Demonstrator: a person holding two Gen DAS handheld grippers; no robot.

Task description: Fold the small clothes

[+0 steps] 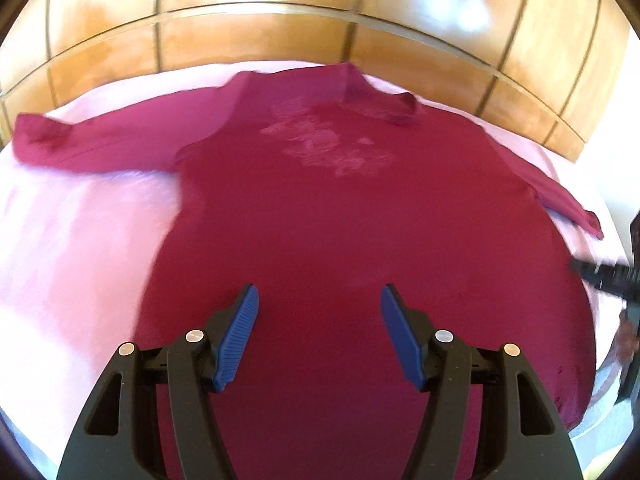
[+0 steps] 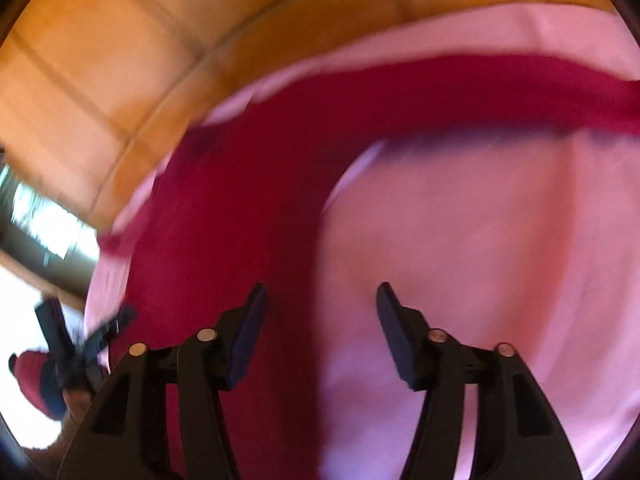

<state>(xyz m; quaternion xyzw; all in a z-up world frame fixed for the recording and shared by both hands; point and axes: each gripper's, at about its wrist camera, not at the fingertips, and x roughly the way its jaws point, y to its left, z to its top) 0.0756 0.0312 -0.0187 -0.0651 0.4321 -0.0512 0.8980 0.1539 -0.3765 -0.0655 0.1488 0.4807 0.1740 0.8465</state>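
Left wrist only: shirt's (image 1: 320, 208) faded chest print (image 1: 324, 144).

Looks like a room in a home, most likely a bedroom. Soft pink sheet (image 1: 80, 240) spread over a bed-like surface, a dark red long-sleeved top (image 1: 320, 220) laid flat on it. Beyond, orange-brown floor tiles (image 1: 260, 44) with pale grout lines, sunlight glaring off them.
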